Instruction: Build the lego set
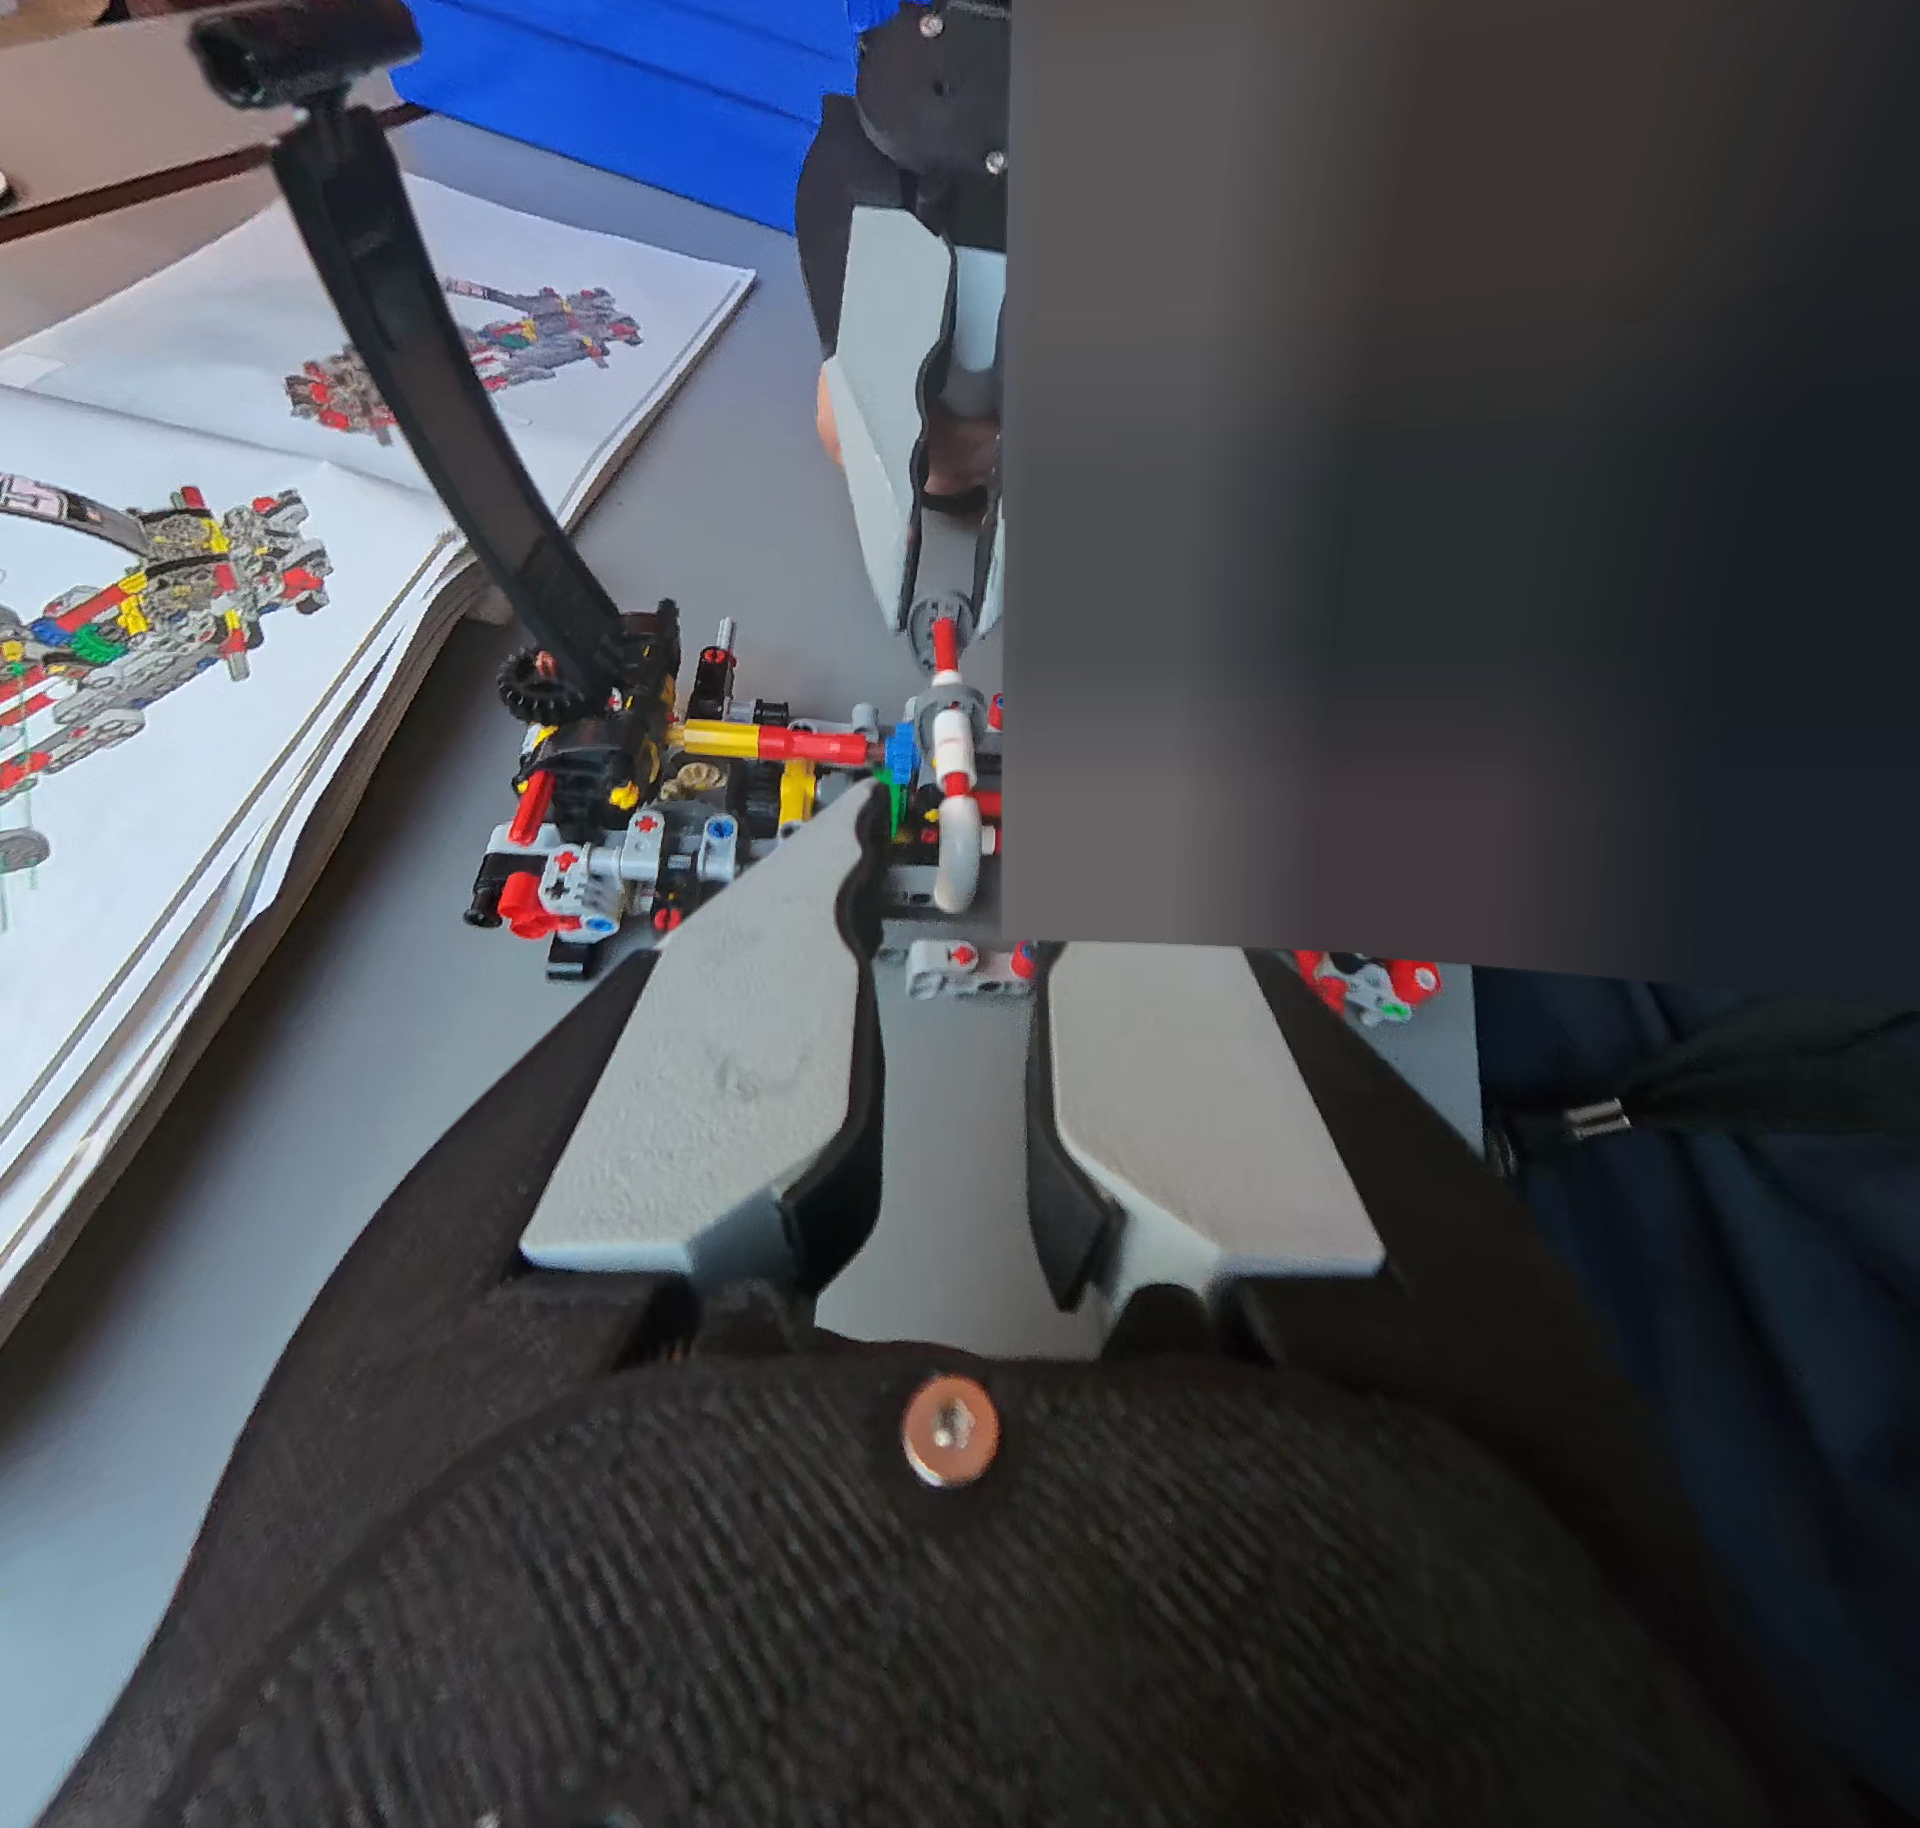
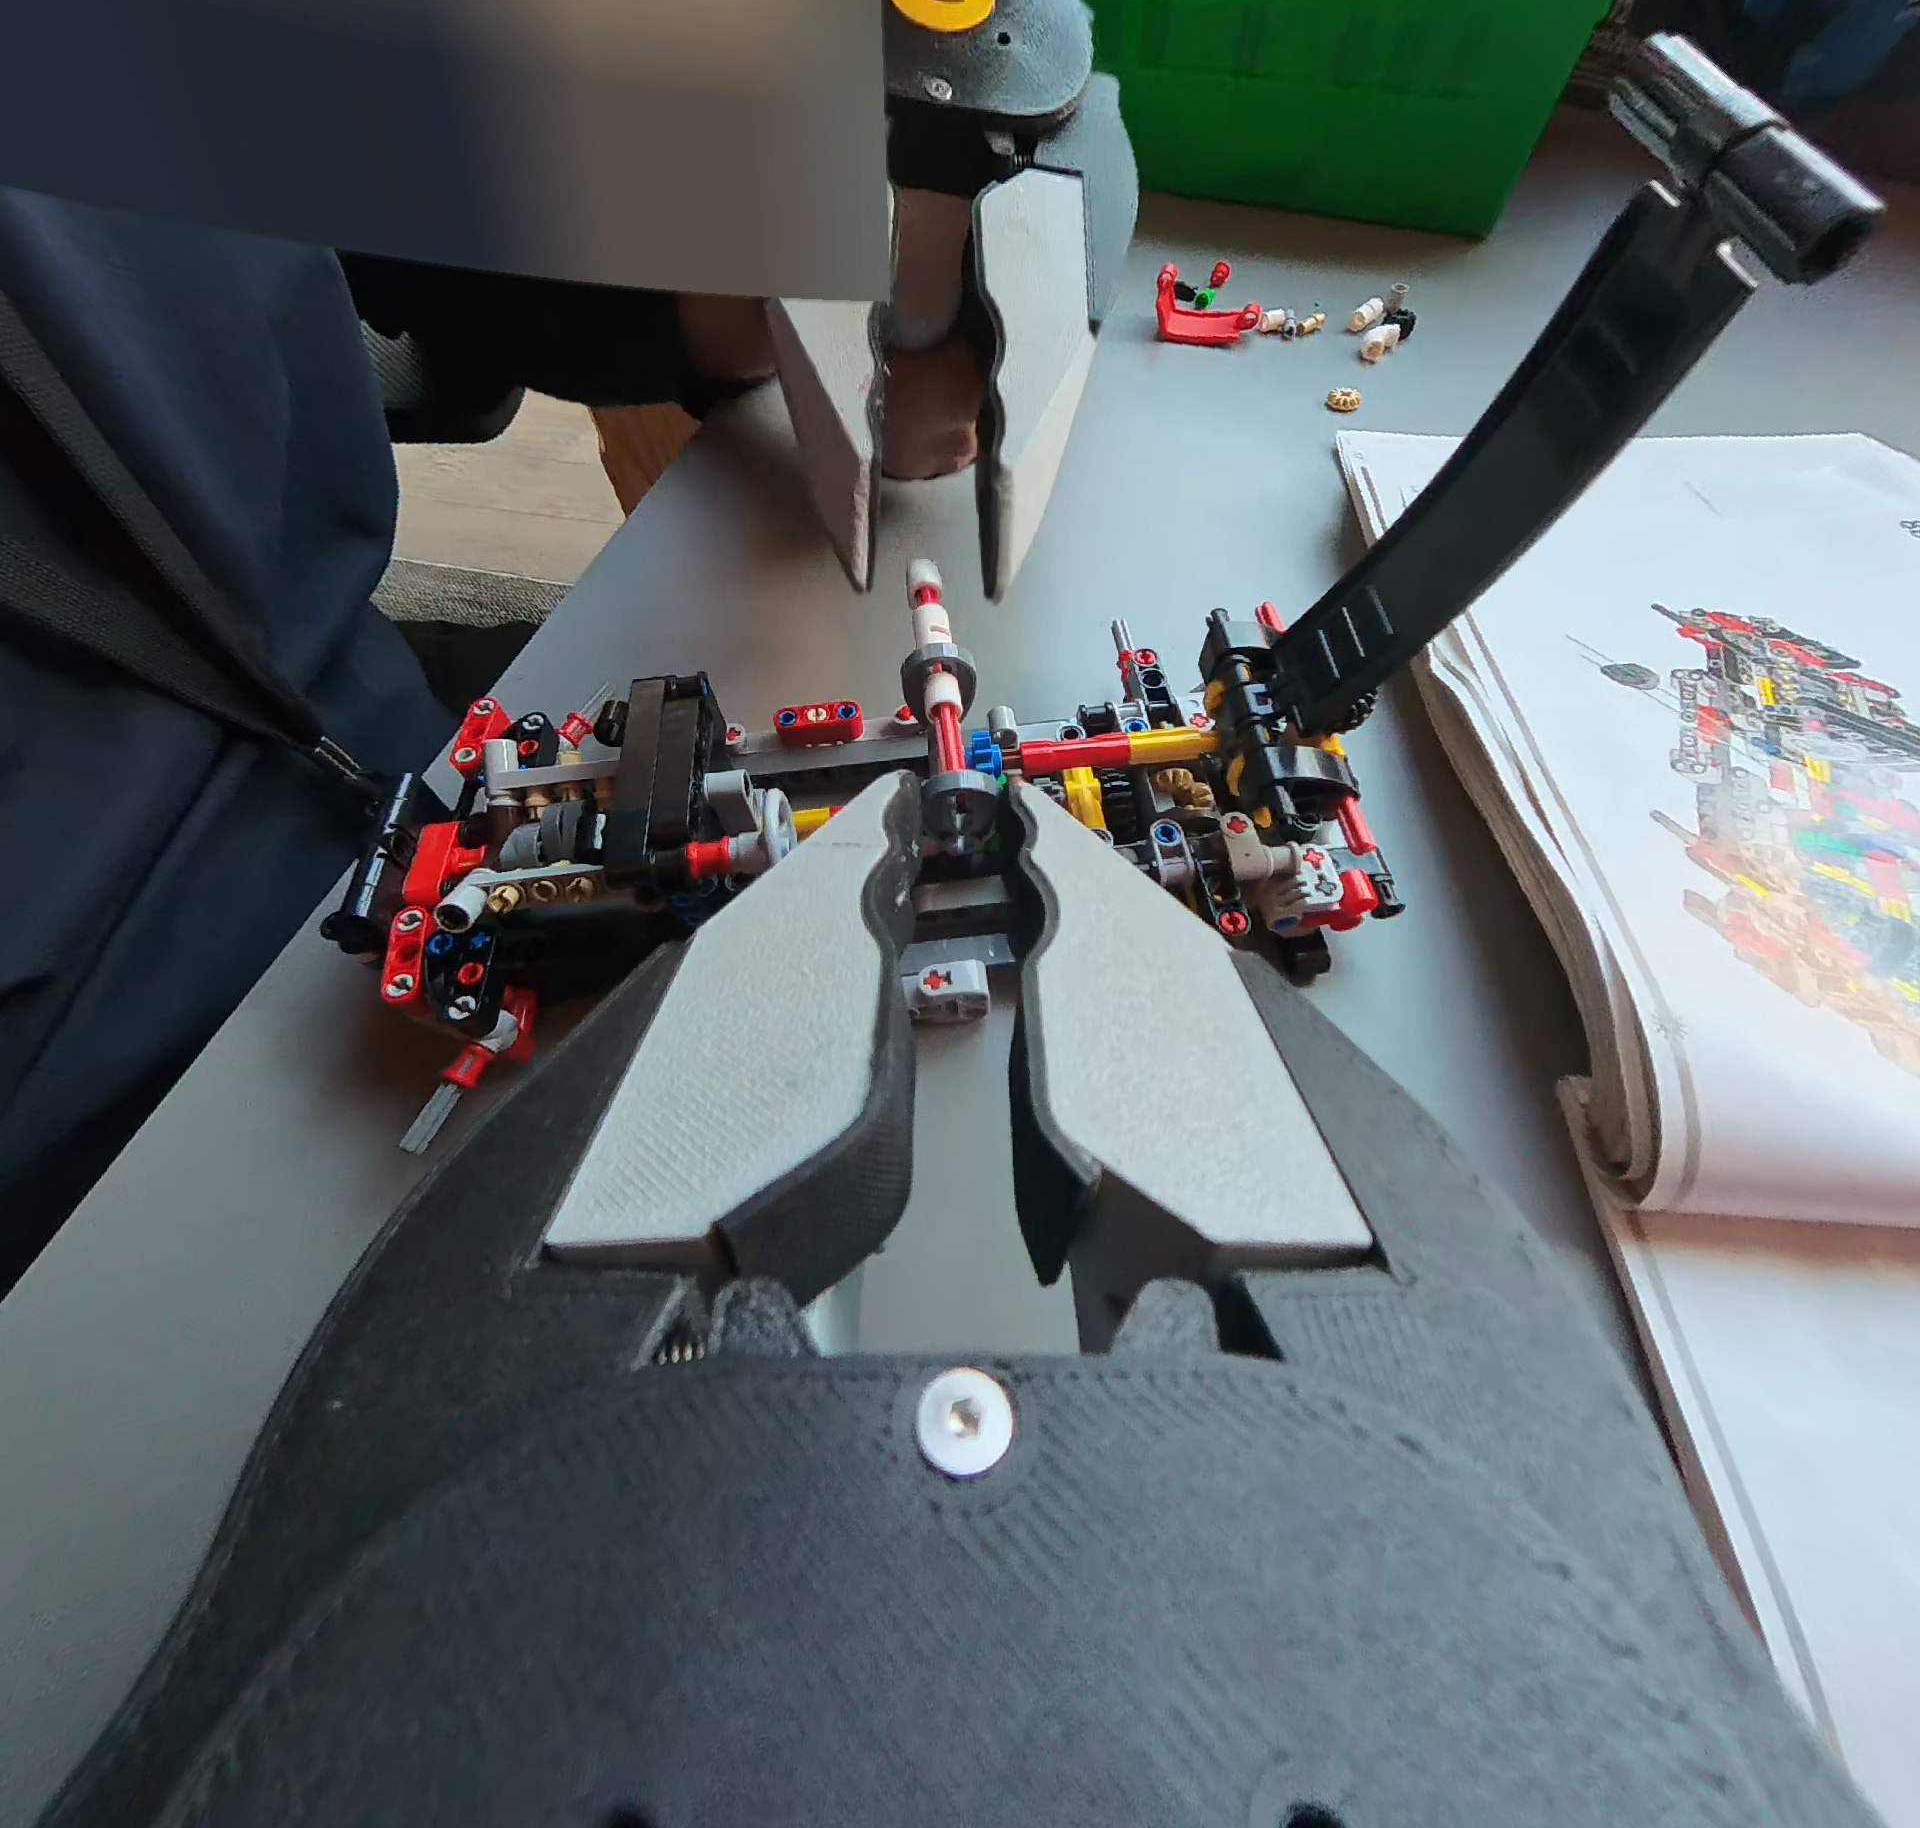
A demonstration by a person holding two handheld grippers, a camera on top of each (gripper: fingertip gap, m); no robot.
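A brick-built technic chassis [image 2: 1143, 812] of black, grey, red and yellow parts lies on the grey table [image 2: 1195, 531]. A red axle with white sleeves [image 2: 943, 729] crosses it. My right gripper [image 2: 958, 817] is shut on a dark grey round piece [image 2: 961, 802] at the axle's near end. It also shows in the left wrist view [image 1: 940, 625], pinching that piece. My left gripper [image 2: 925, 589] is open. Its fingertips [image 2: 862, 573] stand either side of the axle's far white end without touching it. In the left wrist view [image 1: 951, 812] one of its fingers is hidden by a blurred patch.
A long black curved arm [image 2: 1507, 469] rises from the chassis's right end. An open instruction booklet [image 2: 1714, 843] lies to the right. A green bin [image 2: 1330, 64] stands behind, with loose small parts [image 2: 1205, 308] in front of it. A blue bin [image 1: 623, 43] shows in the left wrist view.
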